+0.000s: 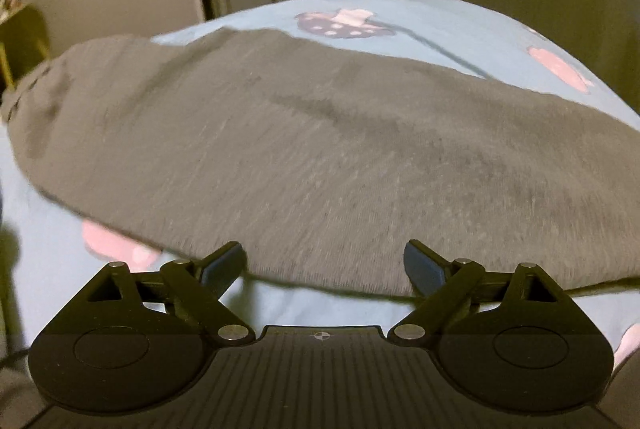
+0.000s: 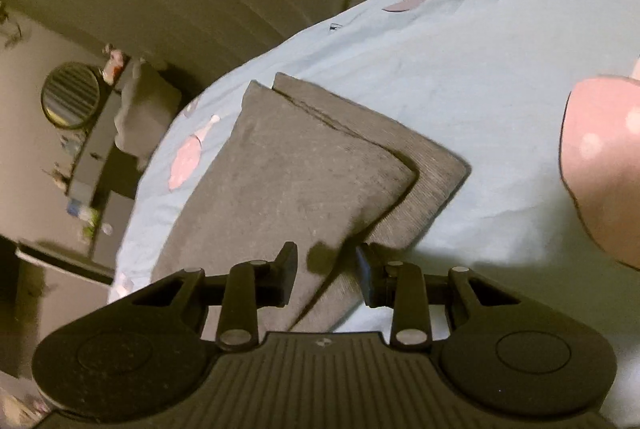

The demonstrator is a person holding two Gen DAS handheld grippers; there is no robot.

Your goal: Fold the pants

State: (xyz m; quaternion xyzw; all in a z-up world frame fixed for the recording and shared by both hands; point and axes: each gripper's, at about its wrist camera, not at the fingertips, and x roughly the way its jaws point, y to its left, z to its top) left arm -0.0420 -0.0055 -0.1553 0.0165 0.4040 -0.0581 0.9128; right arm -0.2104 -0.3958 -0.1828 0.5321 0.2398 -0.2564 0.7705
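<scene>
Gray pants (image 2: 304, 181) folded on a blue sheet (image 2: 480, 77), long axis running straight ahead from the right gripper (image 2: 326, 269), nearer, jaws apart astride the near edge; left gripper (image 1: 324, 261) jaws wide apart, empty, at its broad side.

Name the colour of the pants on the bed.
Plain dark grey pants, clearest in the right wrist view, lying folded on the light blue sheet.

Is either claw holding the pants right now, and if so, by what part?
Nothing is held. The left claw and the right claw are both open above the folded gray pants on the blue sheet.
</scene>
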